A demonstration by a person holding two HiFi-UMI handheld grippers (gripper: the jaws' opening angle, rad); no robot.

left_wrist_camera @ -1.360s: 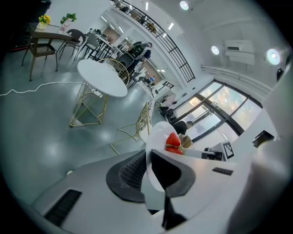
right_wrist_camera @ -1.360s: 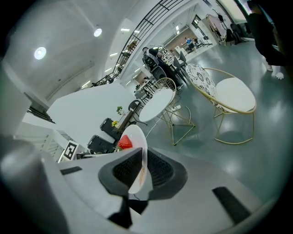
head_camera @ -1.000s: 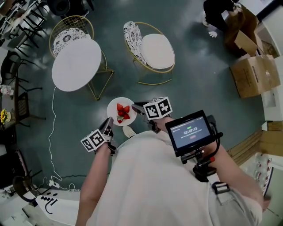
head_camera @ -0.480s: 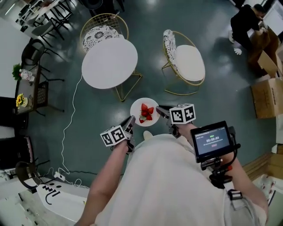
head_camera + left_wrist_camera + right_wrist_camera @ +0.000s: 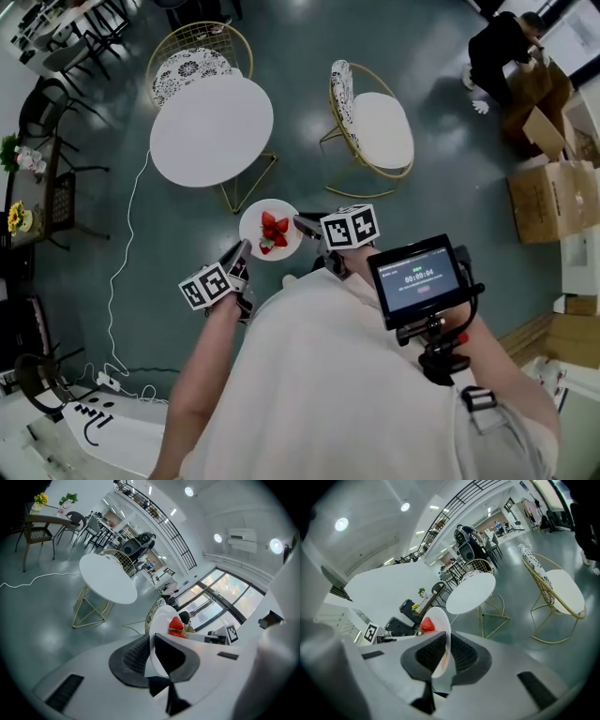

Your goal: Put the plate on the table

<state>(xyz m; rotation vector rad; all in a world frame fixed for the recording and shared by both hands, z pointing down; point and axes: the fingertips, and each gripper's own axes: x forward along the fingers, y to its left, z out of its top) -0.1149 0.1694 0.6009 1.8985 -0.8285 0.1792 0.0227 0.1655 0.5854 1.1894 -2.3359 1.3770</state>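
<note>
A small white plate (image 5: 269, 230) with red strawberries (image 5: 274, 232) is held in the air above the floor, between both grippers. My left gripper (image 5: 242, 251) is shut on the plate's near-left rim (image 5: 157, 634). At the plate's right rim (image 5: 443, 641), my right gripper (image 5: 302, 224) is shut on it too. The round white table (image 5: 212, 129) stands on gold legs farther ahead and to the left, bare on top. It also shows in the left gripper view as the table (image 5: 108, 577) and in the right gripper view as the table (image 5: 471, 592).
Two gold wire chairs flank the table: one chair (image 5: 191, 62) behind it, another chair (image 5: 371, 127) to its right. A white cable (image 5: 120, 253) trails over the floor at left. Cardboard boxes (image 5: 553, 192) and a crouching person (image 5: 497, 45) are at far right.
The view has shifted as the person moved; table and chairs now sit a little more to the left. Both grippers still hold the plate between them.
</note>
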